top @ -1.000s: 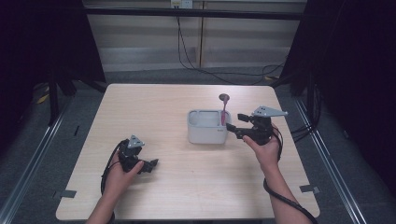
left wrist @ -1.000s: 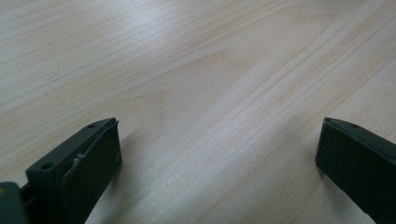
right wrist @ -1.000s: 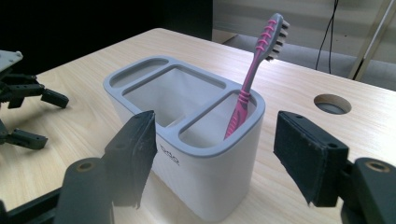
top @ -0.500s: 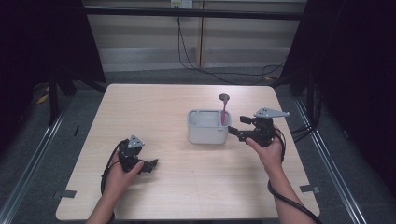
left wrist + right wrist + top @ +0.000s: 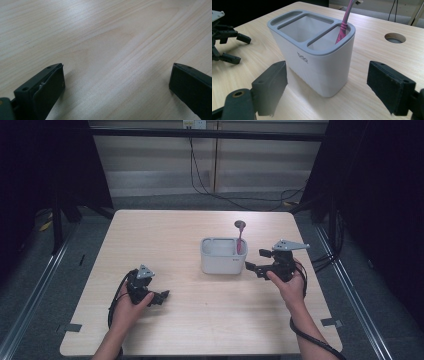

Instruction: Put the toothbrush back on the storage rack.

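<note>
Right hand-held gripper [image 5: 254, 260] has drawn back from the toothbrush [image 5: 240, 240], jaws just opened, empty; retreat level, clear of the holder [image 5: 222, 262]; left hand-held gripper [image 5: 162, 296] rests open

One fixed camera looks forward and down on the whole desk [image 5: 200, 320] from above the person's side, while each hand-held gripper's camera looks along its jaws from close range, the right one sharing the white holder [image 5: 312, 62] with it.

Inside the grey holder [image 5: 312, 50], the pink toothbrush's [image 5: 344, 23] lower end is hidden in its end slot, and its head runs off the picture's top edge.
</note>
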Demonstrator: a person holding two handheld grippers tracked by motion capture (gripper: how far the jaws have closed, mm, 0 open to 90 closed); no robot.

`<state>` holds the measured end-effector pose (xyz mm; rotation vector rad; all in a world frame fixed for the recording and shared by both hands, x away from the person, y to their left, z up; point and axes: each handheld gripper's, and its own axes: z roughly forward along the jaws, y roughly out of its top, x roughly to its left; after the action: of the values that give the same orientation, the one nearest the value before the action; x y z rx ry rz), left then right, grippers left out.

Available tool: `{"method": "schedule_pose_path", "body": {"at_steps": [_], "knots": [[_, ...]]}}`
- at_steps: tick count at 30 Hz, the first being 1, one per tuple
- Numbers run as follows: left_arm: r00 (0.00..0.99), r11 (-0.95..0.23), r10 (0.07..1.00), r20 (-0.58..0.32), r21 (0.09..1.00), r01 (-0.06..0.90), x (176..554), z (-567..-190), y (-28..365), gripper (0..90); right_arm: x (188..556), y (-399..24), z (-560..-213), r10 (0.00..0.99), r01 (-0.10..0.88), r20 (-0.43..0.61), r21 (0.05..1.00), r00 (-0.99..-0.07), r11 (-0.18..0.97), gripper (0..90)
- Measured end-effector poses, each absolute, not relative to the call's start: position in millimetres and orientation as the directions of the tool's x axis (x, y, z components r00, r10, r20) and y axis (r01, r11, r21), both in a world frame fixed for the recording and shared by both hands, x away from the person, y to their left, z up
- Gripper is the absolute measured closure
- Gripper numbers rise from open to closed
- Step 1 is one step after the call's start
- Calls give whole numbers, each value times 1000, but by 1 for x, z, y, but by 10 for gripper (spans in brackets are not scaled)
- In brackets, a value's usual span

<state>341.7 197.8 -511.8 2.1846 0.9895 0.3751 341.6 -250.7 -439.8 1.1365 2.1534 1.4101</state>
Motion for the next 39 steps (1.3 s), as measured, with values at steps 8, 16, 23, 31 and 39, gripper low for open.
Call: {"method": "schedule_pose_path", "body": {"at_steps": [8,16,23,31,39], "knots": [[666,-464,745,-23,700,543,342,-512,198,0,337,-253,-445,753,444,130,866,-645,230,163],[666,-464,746,-22,701,542,342,-512,198,0,331,-253,-451,740,450,123,855,-662,260,164],[666,-464,745,-23,700,543,342,-512,198,0,328,-252,-461,725,462,122,838,-678,291,164],[666,-464,745,-22,701,542,342,-512,198,0,324,-253,-468,722,473,122,826,-681,307,164],[666,-464,745,-23,700,543,342,-512,198,0,322,-255,-476,722,485,124,815,-680,317,164]]}}
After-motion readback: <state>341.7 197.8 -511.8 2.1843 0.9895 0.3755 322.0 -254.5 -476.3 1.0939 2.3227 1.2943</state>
